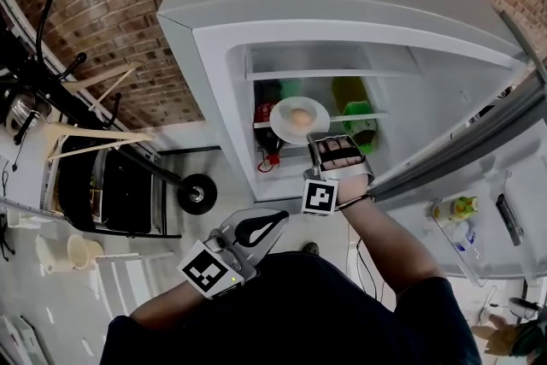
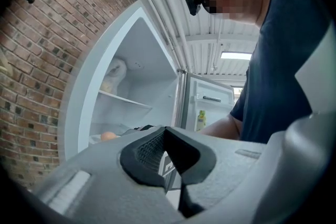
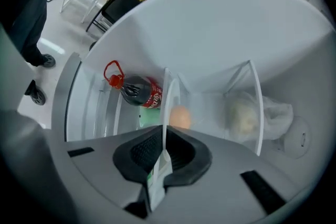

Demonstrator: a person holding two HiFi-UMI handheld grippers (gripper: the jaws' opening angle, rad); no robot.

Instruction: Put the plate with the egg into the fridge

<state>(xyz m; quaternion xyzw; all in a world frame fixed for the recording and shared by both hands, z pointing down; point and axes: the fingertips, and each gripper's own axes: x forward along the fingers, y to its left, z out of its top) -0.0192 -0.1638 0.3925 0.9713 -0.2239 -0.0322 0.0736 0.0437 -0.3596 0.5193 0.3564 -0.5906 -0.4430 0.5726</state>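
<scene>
**Plate at the fridge shelf: keep it level, set down, then release**

Right gripper has its jaws clamped on the rim of the round white plate. The brown egg sits loose near the plate's middle. The plate is inside the open white fridge at middle-shelf height, just beside the dark cola bottle with a red cap. Can't tell whether it touches the shelf. Left gripper hangs low by the body, jaws together, nothing between them.

Suggested handling: hold the plate flat so the egg doesn't roll, push straight in clear of the bottle, lower until the shelf carries it, and only then let go
</scene>
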